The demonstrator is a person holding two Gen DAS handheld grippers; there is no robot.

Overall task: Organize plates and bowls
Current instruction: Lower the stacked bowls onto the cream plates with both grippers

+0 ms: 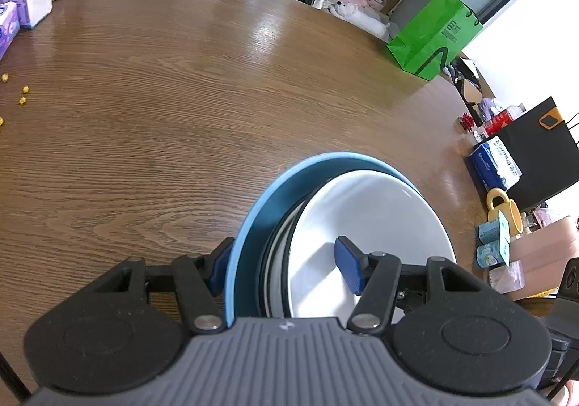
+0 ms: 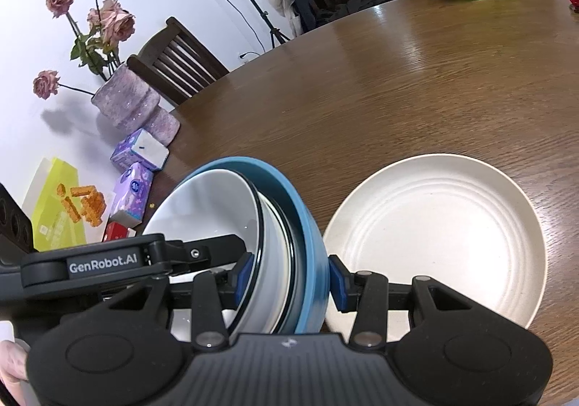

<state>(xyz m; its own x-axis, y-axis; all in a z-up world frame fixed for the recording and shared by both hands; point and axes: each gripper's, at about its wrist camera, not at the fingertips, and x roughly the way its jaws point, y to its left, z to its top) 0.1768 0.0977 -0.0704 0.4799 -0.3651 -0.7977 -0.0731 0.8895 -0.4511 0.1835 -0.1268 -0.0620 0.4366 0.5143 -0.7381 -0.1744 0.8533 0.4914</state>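
above the wooden tabletop (image 1: 181, 87), a nested stack of bowls hangs between two claws: a blue bowl (image 1: 249, 225) outermost, a white bowl (image 1: 365, 221) innermost, with at least one dark-rimmed dish sandwiched between them. the left claw (image 1: 286, 268) is clenched across the stack's rim, one pad outside the blue wall and the other inside the white bowl. the right claw (image 2: 287, 277) is clenched on the opposite side in the same way, one pad against the blue outside, the other inside the white bowl.

the step in hand looks like carrying the stack toward the cream plate (image 2: 434, 243), which lies flat on the tabletop just beside it. to do this well, both hands should travel together at matching height, so the rim is neither pulled apart nor tilted; the inner bowls sit loose and could slide if one side dips. lower the stack squarely over the plate's middle, let the base settle, and only then loosen both grips.

only the right wrist view shows the cream plate, a vase (image 2: 134, 109) of dried roses and the other claw reaching in from the left. only the left wrist view shows a yellow mug (image 1: 503, 210) past the far edge.
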